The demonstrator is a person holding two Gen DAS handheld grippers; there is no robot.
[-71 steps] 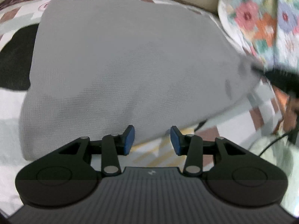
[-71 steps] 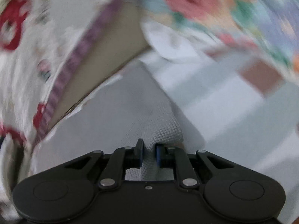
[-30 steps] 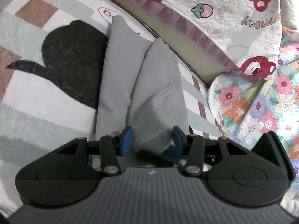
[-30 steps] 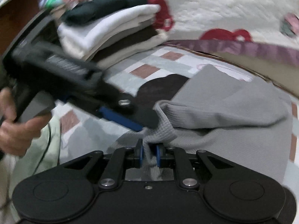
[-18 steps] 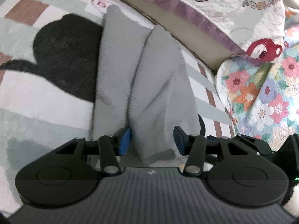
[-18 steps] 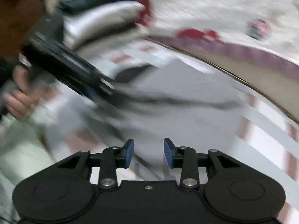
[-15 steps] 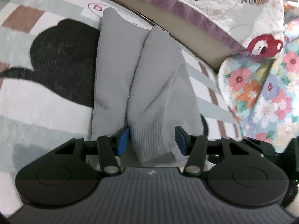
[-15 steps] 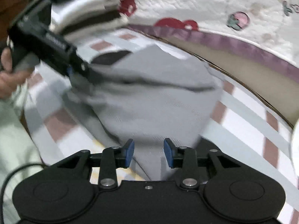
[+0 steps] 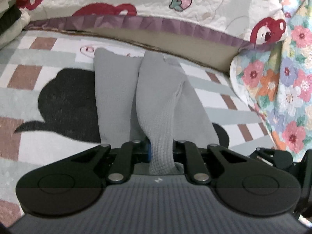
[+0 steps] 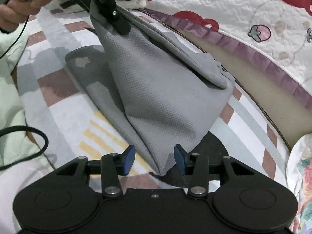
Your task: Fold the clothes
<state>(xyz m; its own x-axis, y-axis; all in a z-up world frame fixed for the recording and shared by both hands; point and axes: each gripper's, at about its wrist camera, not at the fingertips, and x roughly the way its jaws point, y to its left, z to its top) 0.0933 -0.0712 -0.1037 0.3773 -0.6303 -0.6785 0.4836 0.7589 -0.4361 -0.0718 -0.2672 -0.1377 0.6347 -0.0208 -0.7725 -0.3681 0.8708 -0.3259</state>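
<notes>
The left gripper (image 9: 161, 152), jaws just closed, pinches the grey garment (image 10: 167, 89) at frame bottom; the right gripper (image 10: 154, 159) gapes around its lower corner, bare blanket (image 10: 64, 117) lower left.

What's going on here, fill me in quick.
A person is folding a grey waffle-knit garment on a checked bed cover, with a two-finger claw in each hand. The left claw has just closed on a bunched end of the garment and holds it raised off the cover. The right claw has just been opening; its blue pads stand apart on either side of a lower corner without pressing it. The fold is not finished.
</notes>
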